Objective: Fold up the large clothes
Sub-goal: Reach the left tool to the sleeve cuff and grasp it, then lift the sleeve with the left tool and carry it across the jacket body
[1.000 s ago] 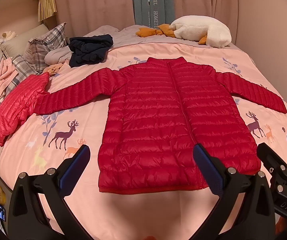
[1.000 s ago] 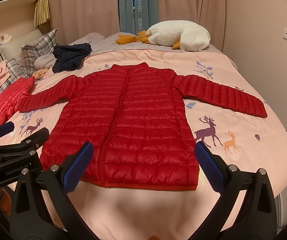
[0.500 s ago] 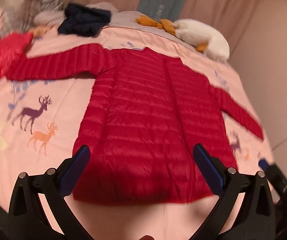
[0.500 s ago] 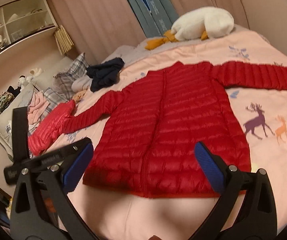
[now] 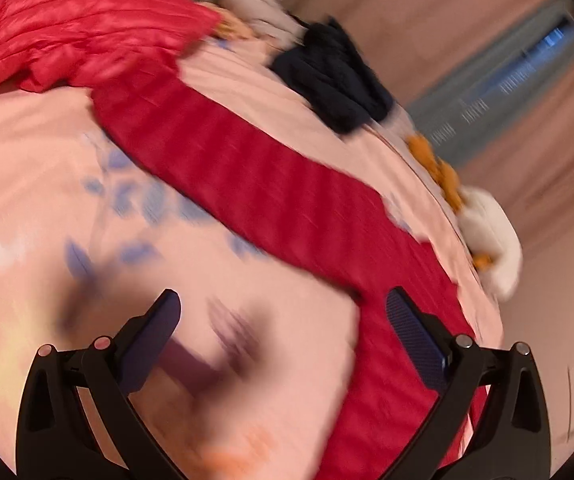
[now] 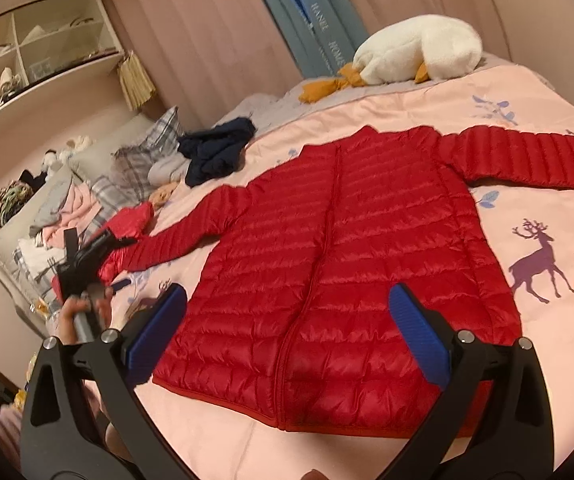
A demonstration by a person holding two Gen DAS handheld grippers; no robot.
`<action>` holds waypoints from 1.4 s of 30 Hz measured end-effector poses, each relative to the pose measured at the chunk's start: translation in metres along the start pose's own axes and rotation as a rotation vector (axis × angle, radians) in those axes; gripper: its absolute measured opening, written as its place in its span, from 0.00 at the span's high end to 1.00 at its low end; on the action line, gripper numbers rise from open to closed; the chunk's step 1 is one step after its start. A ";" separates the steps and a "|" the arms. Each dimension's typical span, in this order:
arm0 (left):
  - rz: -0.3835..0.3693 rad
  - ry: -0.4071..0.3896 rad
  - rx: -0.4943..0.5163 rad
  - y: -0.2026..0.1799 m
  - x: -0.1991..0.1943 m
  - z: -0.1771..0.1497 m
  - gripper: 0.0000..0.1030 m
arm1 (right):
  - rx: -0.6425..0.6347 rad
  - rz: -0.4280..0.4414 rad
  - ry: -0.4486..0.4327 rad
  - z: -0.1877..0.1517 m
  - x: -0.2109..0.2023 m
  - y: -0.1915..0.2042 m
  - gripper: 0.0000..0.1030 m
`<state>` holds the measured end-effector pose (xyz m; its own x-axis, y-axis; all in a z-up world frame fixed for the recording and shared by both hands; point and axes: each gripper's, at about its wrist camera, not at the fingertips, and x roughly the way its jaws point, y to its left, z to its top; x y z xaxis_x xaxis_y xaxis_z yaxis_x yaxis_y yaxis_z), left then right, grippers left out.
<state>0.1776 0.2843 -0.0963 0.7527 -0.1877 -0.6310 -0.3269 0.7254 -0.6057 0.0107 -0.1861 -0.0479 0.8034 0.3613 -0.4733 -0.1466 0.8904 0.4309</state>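
A red quilted down jacket (image 6: 347,280) lies flat, front up and zipped, on the pink bed with both sleeves spread. Its left sleeve (image 5: 255,184) crosses the blurred left wrist view diagonally. My left gripper (image 5: 283,328) is open and empty, low over the sheet beside that sleeve; it also shows in the right wrist view (image 6: 87,260) near the sleeve's cuff. My right gripper (image 6: 287,320) is open and empty, above the jacket's hem.
A second, lighter red jacket (image 5: 75,24) lies bunched by the sleeve's cuff. A dark navy garment (image 6: 215,152), plaid pillows (image 6: 139,164) and a white goose plush (image 6: 419,48) lie at the bed's far side. Shelves (image 6: 35,52) line the left wall.
My left gripper has swung fast to the left, from the jacket's hem to the left sleeve. My right gripper has turned a little left and stayed over the hem.
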 end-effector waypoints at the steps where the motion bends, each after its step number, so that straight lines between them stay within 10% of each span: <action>1: -0.002 -0.012 -0.031 0.013 0.006 0.015 0.01 | -0.006 -0.001 0.002 0.000 0.002 0.000 0.02; 10: -0.148 -0.092 -0.331 0.118 0.041 0.086 0.01 | -0.001 -0.048 0.043 0.008 0.032 -0.009 0.02; 17: -0.094 -0.115 -0.276 0.108 0.059 0.114 0.01 | 0.003 -0.094 0.083 0.011 0.057 -0.017 0.02; 20: -0.043 -0.138 -0.280 0.111 0.062 0.119 0.27 | 0.008 -0.112 0.095 0.011 0.064 -0.019 0.02; 22: -0.028 -0.115 -0.309 0.117 0.072 0.123 0.66 | 0.006 -0.124 0.098 0.012 0.067 -0.020 0.02; 27: 0.003 -0.108 -0.332 0.125 0.075 0.125 0.90 | 0.010 -0.139 0.096 0.012 0.068 -0.022 0.02; 34: -0.032 -0.169 -0.132 0.046 0.020 0.132 0.92 | 0.006 -0.140 0.074 0.008 0.056 -0.023 0.02; 42: -0.211 -0.235 0.311 -0.159 -0.059 0.095 0.92 | 0.039 -0.111 0.051 -0.002 0.036 -0.040 0.02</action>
<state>0.2392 0.2431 0.0831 0.9059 -0.2232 -0.3599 0.0083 0.8590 -0.5120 0.0444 -0.2077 -0.0840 0.7828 0.2759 -0.5578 -0.0353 0.9146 0.4028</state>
